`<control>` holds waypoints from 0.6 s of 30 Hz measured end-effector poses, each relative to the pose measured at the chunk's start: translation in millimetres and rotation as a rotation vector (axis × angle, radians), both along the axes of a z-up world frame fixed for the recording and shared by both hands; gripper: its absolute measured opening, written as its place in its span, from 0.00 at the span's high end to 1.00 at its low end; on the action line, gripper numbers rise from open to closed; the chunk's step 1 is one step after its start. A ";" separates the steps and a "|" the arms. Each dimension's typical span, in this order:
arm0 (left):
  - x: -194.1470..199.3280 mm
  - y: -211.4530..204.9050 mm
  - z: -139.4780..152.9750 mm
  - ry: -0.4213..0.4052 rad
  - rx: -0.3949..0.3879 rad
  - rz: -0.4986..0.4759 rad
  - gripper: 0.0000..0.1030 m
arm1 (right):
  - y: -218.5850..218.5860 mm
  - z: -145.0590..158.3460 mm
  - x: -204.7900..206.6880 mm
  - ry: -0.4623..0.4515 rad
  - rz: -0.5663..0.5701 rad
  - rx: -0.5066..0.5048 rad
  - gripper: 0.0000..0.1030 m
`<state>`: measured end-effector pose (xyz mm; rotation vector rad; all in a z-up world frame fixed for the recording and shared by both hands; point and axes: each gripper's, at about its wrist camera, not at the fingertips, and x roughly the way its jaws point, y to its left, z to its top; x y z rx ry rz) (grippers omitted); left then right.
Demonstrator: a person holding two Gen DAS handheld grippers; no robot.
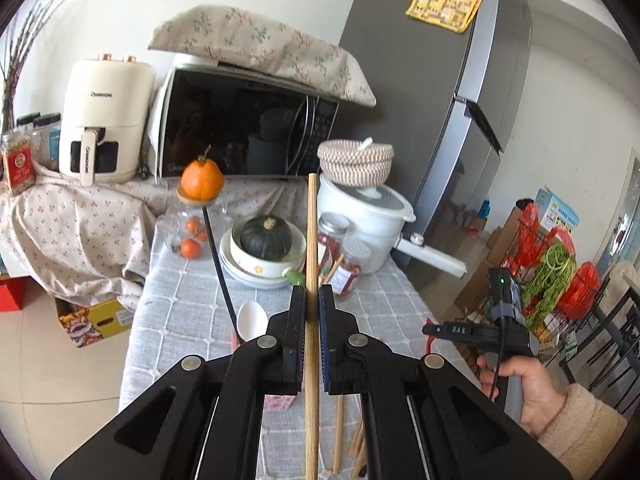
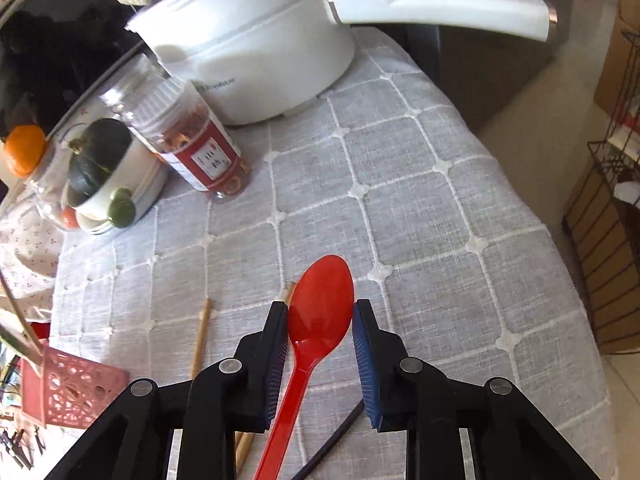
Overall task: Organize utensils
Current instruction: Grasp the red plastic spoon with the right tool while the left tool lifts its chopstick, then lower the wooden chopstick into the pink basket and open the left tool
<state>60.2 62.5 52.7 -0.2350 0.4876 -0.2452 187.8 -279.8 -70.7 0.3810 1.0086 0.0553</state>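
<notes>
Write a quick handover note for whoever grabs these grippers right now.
Left gripper: shut on a chopstick, lifted off the table.
Right gripper: jaws around the bowl of the red spoon; contact is hard to judge.
Pink basket sits at the table's left edge, something already standing in it.
Left: loose chopsticks, a white spoon, and both held utensils to put away, probably in the basket.

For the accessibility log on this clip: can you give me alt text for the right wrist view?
The right tool is closed on the bowl of a red plastic spoon above a grey checked tablecloth. Wooden chopsticks lie on the cloth, a pink basket sits at lower left, and a white pot and red-labelled jar stand behind.
</notes>
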 end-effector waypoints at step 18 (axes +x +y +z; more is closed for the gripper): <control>46.4 3.0 -21.4 -0.262 -0.060 0.338 0.94 | 39.3 50.9 -33.6 -0.238 0.078 0.004 0.72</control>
